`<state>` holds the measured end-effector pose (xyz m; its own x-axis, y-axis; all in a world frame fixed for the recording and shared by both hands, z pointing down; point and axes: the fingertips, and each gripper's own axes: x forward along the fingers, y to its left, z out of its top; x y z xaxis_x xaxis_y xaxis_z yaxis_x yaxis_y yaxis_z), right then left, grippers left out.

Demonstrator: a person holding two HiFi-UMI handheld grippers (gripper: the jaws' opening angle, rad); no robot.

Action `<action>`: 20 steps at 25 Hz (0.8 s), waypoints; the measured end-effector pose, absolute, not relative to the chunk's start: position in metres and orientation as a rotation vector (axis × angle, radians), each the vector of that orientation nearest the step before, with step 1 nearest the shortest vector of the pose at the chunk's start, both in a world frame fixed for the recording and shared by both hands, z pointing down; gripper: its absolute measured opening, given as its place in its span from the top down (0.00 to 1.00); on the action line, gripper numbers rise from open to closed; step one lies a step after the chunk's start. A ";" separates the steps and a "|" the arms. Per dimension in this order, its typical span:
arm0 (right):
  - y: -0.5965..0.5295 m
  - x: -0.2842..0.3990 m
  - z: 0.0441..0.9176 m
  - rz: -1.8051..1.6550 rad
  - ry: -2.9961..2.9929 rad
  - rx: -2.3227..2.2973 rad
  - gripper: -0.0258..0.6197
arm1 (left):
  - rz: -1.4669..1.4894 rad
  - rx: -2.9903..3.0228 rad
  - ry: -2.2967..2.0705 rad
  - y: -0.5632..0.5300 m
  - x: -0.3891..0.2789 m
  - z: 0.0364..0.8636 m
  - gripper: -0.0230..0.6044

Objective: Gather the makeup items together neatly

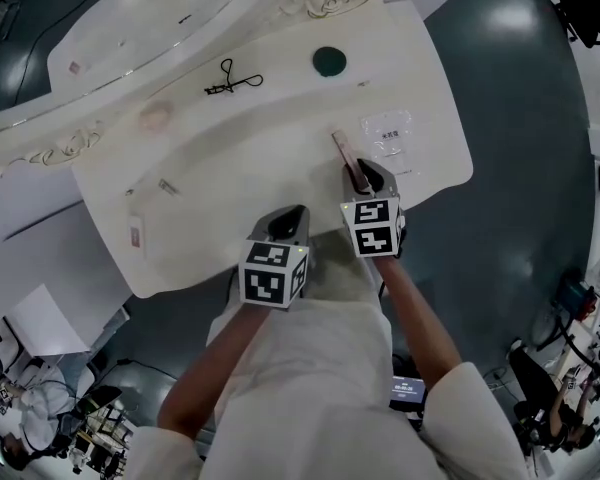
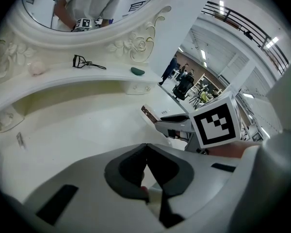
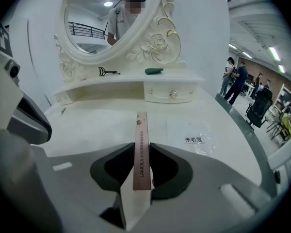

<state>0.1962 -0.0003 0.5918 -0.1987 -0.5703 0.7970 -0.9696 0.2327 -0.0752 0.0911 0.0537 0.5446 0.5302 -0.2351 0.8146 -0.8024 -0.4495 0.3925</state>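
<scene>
Below the mirror (image 1: pixel 150 18), far toward its left end and near the front edge of the dressing table (image 1: pixel 260 168): small pale stick (image 1: pixel 135 233), lying flat. On the shelf straight under the mirror's rim: pinkish pad (image 1: pixel 155 118), then black eyelash curler (image 1: pixel 232 80), well apart from each other.

Farther out from the mirror, over the table's front edge: left gripper (image 2: pixel 146 147), jaws pressed together on nothing.

Back on the shelf, toward the mirror's right end: green puff (image 1: pixel 329 61).

Out from that end of the mirror, above the tabletop: right gripper (image 3: pixel 141 148), clamped on a slim pink box (image 3: pixel 141 125). Gripped at its near end only, with most of its length jutting toward the mirror. Just right of the box, flat on the table: clear sachet (image 3: pixel 194 136).

Likely trouble from here:
- Pivoting in the pads, given such a short hold on a long carton.
- Catching the tabletop with the far end first if lowered nose-down, then skidding or twisting loose.
- Brushing the sachet aside if swung rightward.
- Denting the thin carton under a harder squeeze.
</scene>
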 end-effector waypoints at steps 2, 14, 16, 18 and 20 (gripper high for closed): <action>-0.001 0.198 0.595 0.817 -1.841 1.443 0.82 | 0.887 1.955 -0.845 0.053 0.091 0.546 0.95; -0.007 0.198 0.605 0.813 -1.722 1.571 0.82 | 0.903 1.932 -0.842 0.055 0.088 0.556 0.95; -0.007 0.197 0.605 0.827 -1.709 1.597 0.82 | 0.904 1.927 -0.847 0.055 0.085 0.556 0.95; -0.007 0.198 0.607 0.839 -1.704 1.614 0.82 | 0.904 1.922 -0.852 0.055 0.083 0.556 0.95; -0.008 0.199 0.608 0.839 -1.707 1.619 0.82 | 0.904 1.919 -0.854 0.056 0.082 0.556 0.95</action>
